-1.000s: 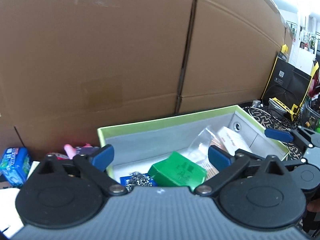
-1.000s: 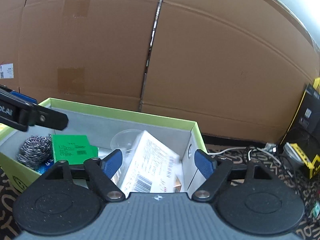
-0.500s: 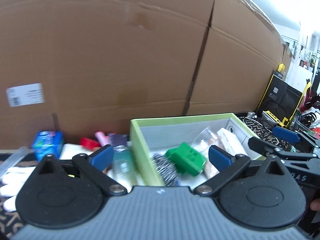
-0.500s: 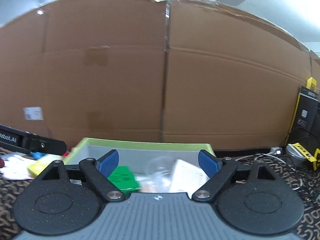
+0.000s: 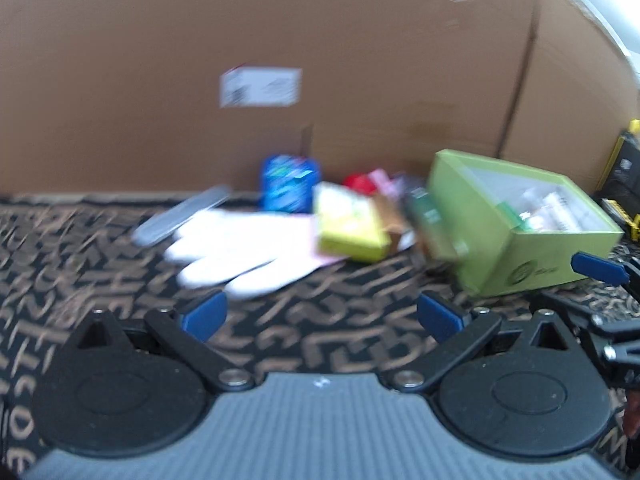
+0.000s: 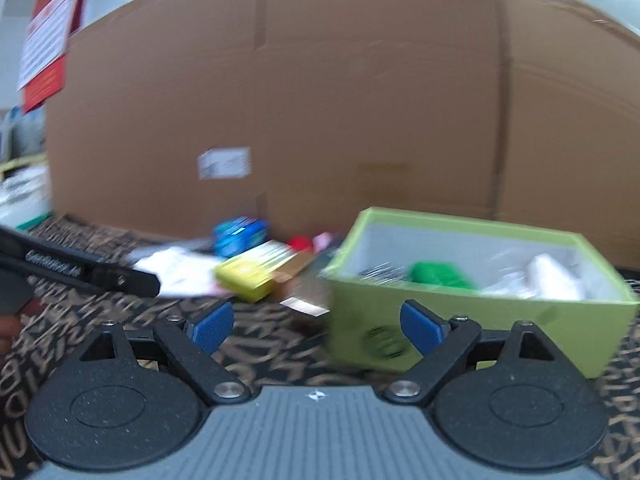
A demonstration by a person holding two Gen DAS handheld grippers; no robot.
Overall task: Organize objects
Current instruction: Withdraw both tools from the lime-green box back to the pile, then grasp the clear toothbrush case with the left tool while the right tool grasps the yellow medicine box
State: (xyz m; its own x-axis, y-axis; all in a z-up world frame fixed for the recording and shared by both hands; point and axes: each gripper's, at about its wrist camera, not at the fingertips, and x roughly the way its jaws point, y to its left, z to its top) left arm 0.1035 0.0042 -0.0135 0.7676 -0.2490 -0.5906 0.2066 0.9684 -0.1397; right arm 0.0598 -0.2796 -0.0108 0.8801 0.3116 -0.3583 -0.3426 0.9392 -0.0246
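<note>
A lime-green storage box point(image 5: 532, 248) point(image 6: 472, 320) stands on the patterned cloth and holds a green packet point(image 6: 440, 274), a steel scourer point(image 6: 380, 272) and white packages. Left of it lies a loose pile: a white glove point(image 5: 240, 248), a yellow box point(image 5: 348, 224) point(image 6: 248, 276), a blue pack point(image 5: 288, 184) point(image 6: 238, 236), a red item point(image 5: 358, 182). My left gripper point(image 5: 320, 316) is open and empty, held back over the cloth in front of the pile. My right gripper point(image 6: 316, 322) is open and empty in front of the box's left corner. Both views are blurred.
A tall cardboard wall point(image 5: 320, 60) point(image 6: 320, 100) closes off the back. A grey flat strip point(image 5: 180, 216) lies left of the glove. Black and yellow gear point(image 5: 624, 168) stands at the far right. The left gripper's arm point(image 6: 80, 270) crosses the right wrist view at left.
Both grippers have pulled back from over the green box and swung left. The loose pile and the cloth now fill the views. Both stayed open and empty.
</note>
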